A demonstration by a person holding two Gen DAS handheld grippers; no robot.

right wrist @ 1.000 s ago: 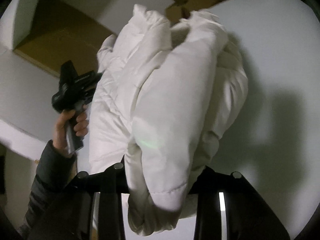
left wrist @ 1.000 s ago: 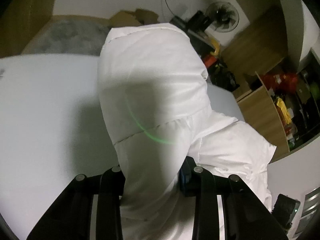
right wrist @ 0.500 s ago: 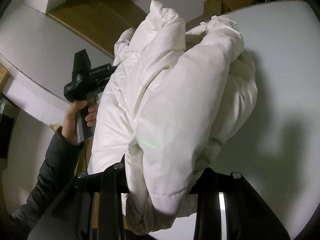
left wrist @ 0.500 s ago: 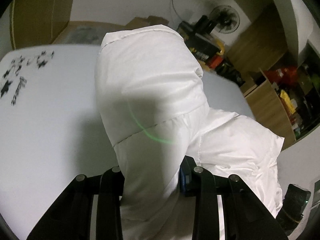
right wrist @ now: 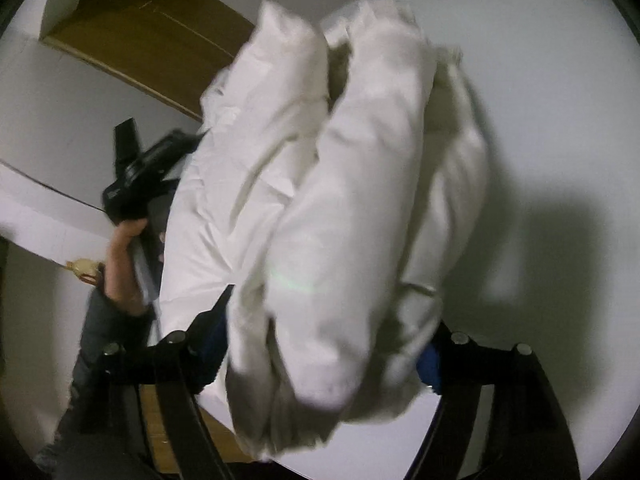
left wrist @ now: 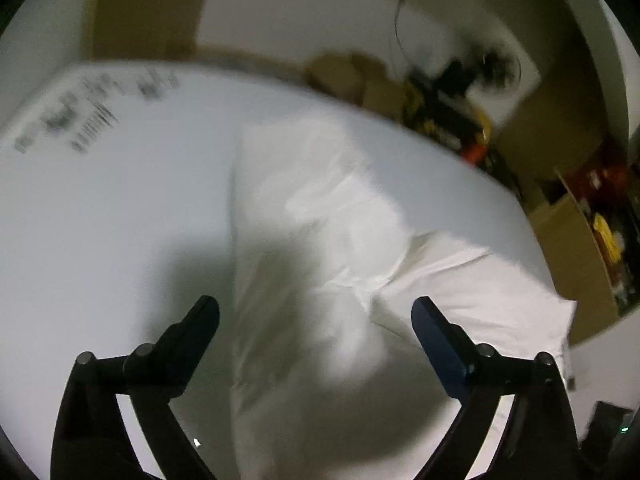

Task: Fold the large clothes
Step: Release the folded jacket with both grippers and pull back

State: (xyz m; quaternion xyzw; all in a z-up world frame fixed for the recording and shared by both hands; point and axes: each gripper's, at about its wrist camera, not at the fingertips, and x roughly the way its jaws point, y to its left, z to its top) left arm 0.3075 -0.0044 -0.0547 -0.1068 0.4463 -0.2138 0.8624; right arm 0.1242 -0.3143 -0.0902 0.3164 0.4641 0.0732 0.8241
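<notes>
I'm letting go: left gripper [left wrist: 316, 316] jaws opening, clear of the white puffer jacket [left wrist: 320, 240] lying folded at 12 on the counter [left wrist: 100, 220]. Right gripper [right wrist: 324, 332] jaws opening too, jacket bulk between them. Fold looks mostly done; tidying prob. left.

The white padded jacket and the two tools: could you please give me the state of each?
White padded jacket: bunched in a thick fold, lying on the white table.
Left tool: jaws opening, clear of the jacket lying between them.
Right tool: jaws opening, jacket bulk between them.
</notes>
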